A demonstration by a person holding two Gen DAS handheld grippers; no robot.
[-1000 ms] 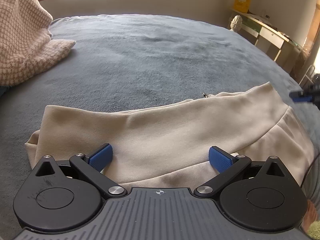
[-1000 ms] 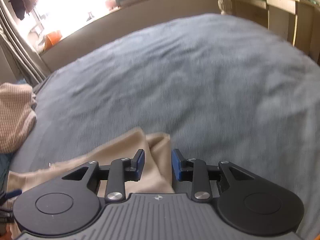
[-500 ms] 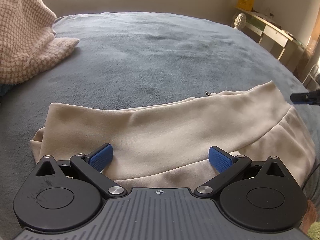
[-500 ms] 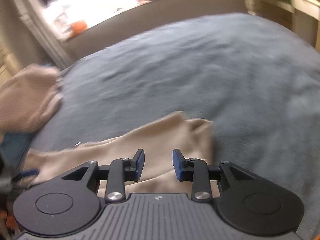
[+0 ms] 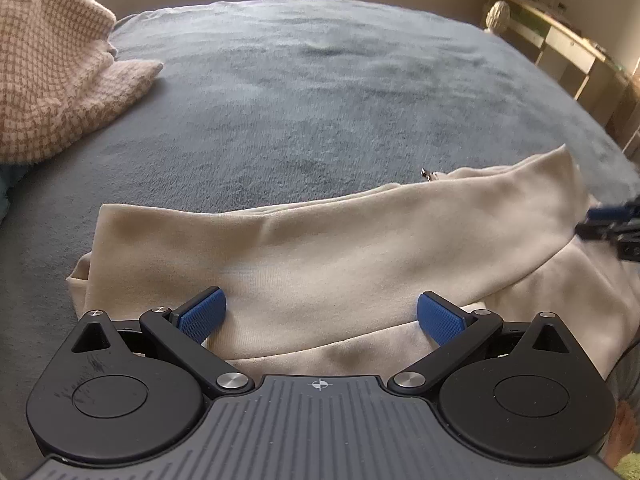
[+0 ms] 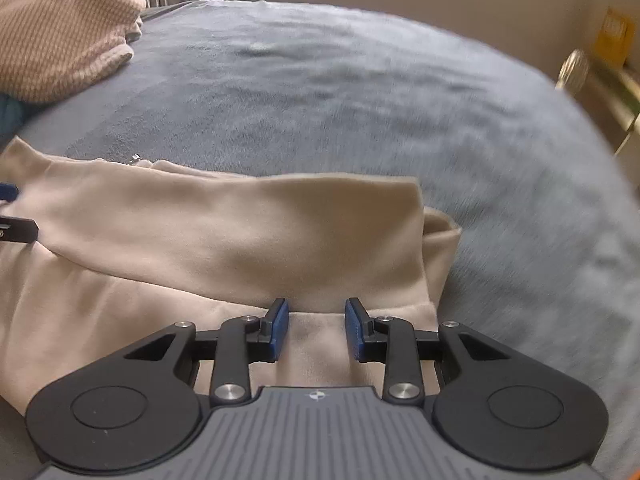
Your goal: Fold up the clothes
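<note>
Left wrist view: the left gripper [image 5: 319,315] points down at a cream garment [image 5: 320,256] lying on a bed covered by a grey-blue blanket [image 5: 320,92]. Its blue-padded fingers [image 5: 202,314] stand wide apart, with nothing pinched between them; the cloth lies below and ahead of them, and whether the pads touch it cannot be told. The garment is folded over into a long band that runs across the near part of the bed, with a second layer showing under its near edge. A small metal zipper pull [image 5: 429,175] sticks out at its far edge. At the right edge of the picture the tip of the right gripper [image 5: 612,222] reaches in over the garment's right end. A pink-and-white knitted piece [image 5: 52,68] is heaped at the far left of the bed, well apart from the garment. A wooden desk [image 5: 576,52] stands beyond the bed on the right.

Right wrist view: the right gripper [image 6: 317,330] sits over the near right part of the same garment [image 6: 240,236]. Its fingers [image 6: 279,330] are narrowly parted, with a gap between the pads and no cloth gripped there; the fabric lies underneath. The garment's folded right end stops just ahead and to the right, with blanket [image 6: 400,92] beyond. The knitted piece [image 6: 60,32] lies far left, and the left gripper's tip [image 6: 16,228] shows at the left edge.
</note>
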